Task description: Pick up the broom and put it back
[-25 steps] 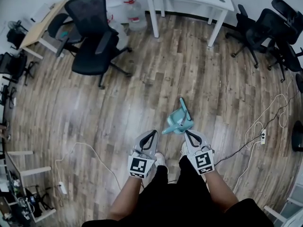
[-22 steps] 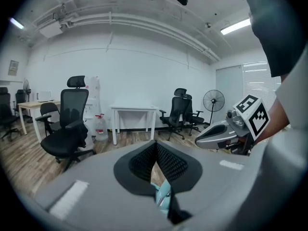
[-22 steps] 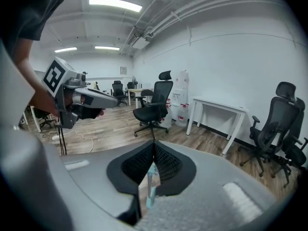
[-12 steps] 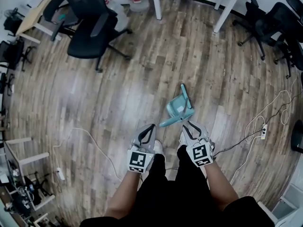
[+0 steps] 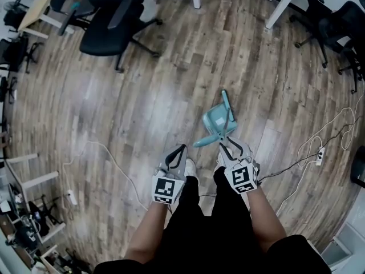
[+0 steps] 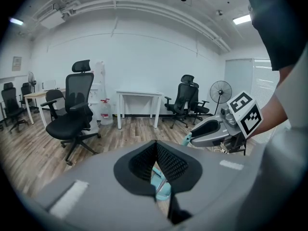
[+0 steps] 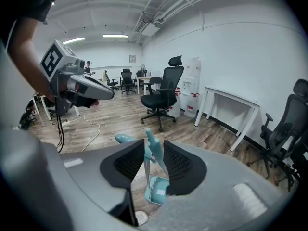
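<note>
The teal broom [image 5: 218, 123] stood with its dustpan on the wooden floor [image 5: 142, 96], well away from the floor's edges. The right claw [image 5: 230, 149] had just been opening, narrowly apart around the handle [image 7: 152, 150] without pinching it. The left claw [image 5: 178, 151] was closed and empty. Whether gripping or releasing, staying square to the handle would probably keep the broom from toppling.

Floor [image 5: 171, 96]: the broom-and-dustpan set [image 5: 218, 123] stands just ahead of my right gripper [image 5: 230, 148], one handle rising between its jaws. My left gripper [image 5: 177, 156] sits beside it, to the left. An office chair [image 5: 108, 21] stands far ahead-left, and a power strip [image 5: 320, 153] lies to the right.
</note>
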Demonstrator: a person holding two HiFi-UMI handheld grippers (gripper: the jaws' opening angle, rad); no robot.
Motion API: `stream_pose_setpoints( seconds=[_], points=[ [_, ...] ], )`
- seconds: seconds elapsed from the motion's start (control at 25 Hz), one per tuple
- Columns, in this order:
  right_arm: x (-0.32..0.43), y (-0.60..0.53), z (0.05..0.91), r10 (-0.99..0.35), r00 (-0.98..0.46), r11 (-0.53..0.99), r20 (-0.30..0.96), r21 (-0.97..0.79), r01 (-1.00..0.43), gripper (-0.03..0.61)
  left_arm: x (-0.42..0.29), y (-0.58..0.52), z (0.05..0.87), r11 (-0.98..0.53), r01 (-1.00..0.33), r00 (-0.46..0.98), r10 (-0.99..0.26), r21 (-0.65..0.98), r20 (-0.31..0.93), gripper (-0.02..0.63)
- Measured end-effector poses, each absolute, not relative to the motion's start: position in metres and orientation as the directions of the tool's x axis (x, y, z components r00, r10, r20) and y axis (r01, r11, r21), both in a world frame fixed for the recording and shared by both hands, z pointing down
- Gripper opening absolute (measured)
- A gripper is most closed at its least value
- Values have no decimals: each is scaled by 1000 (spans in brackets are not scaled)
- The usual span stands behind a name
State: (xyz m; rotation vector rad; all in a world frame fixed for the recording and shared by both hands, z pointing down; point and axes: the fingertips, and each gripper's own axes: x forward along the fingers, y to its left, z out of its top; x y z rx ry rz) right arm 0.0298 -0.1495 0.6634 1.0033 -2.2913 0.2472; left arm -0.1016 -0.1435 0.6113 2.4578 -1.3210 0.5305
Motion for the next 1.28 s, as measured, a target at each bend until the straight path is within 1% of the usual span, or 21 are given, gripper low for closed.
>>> stream_pose_setpoints(
  seconds=[0.24,0.68,0.84,1.28],
  points=[
    [25,-152,670,-591,-528,698,610,59,-713,138,-103,-137,620,-519,-849,496,-725,95,478,15],
    [22,-162,677,-584,-536,696,609,36,-717,138,-101,-135,626,-512,-853,492,-720,104,490,15],
    [19,-164,678,-581,-539,700,610,38,-713,117,-102,-137,626,-510,-854,489,-720,102,493,15],
    [26,-169,675,-598,-537,690,595,40,-723,110,-96,-140,624,-521,-847,498,-716,99,490,15]
  ],
)
